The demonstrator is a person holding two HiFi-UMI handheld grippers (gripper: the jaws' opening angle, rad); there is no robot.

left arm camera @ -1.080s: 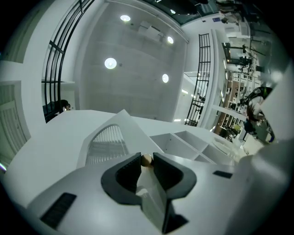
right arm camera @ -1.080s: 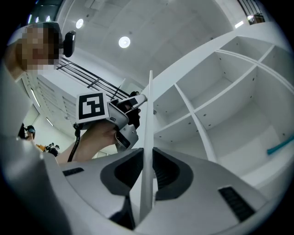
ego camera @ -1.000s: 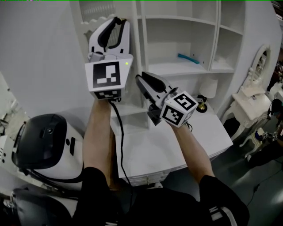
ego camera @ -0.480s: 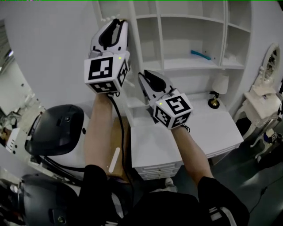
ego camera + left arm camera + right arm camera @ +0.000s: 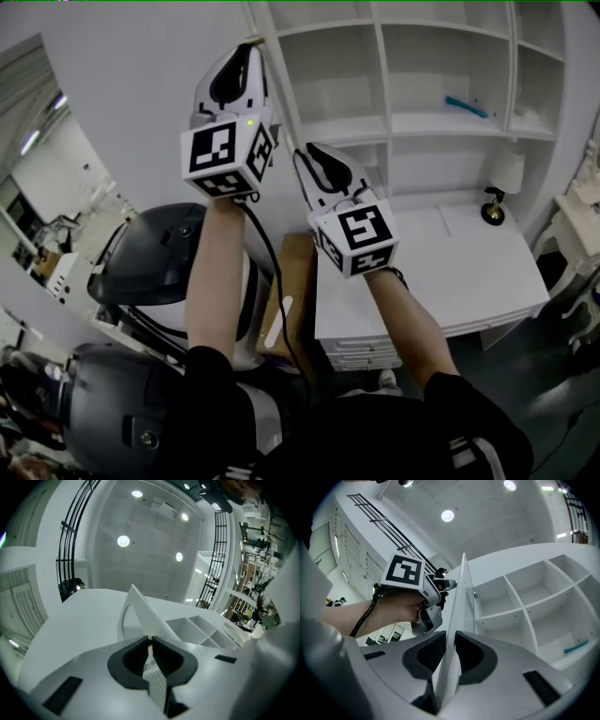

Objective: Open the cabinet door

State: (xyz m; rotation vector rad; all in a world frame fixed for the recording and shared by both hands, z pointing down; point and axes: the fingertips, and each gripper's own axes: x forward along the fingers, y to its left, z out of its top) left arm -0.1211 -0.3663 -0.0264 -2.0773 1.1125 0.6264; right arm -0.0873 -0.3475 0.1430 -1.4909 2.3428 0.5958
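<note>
The white slatted cabinet door (image 5: 287, 131) stands swung out from the shelf unit (image 5: 441, 84), edge-on in the head view. My left gripper (image 5: 246, 47) is shut on the door's free edge high up; in the left gripper view its pads (image 5: 150, 641) pinch the slatted panel (image 5: 133, 616). My right gripper (image 5: 314, 155) is shut on the same edge lower down. In the right gripper view the door edge (image 5: 461, 592) runs up from between the jaws (image 5: 451, 637), with the left gripper (image 5: 431, 597) above. The shelves (image 5: 520, 597) lie open to the right.
A blue object (image 5: 466, 106) lies on a shelf. A white desk (image 5: 459, 281) with drawers stands below, bearing a small lamp (image 5: 507, 173) and a dark round ornament (image 5: 492, 214). Black-and-white rounded machines (image 5: 159, 267) and a brown board (image 5: 292, 300) sit left of the desk.
Both grippers have carried the door edge leftward away from the shelf unit. The door has swung wider and more of the shelves show. The right gripper has rolled slightly.
</note>
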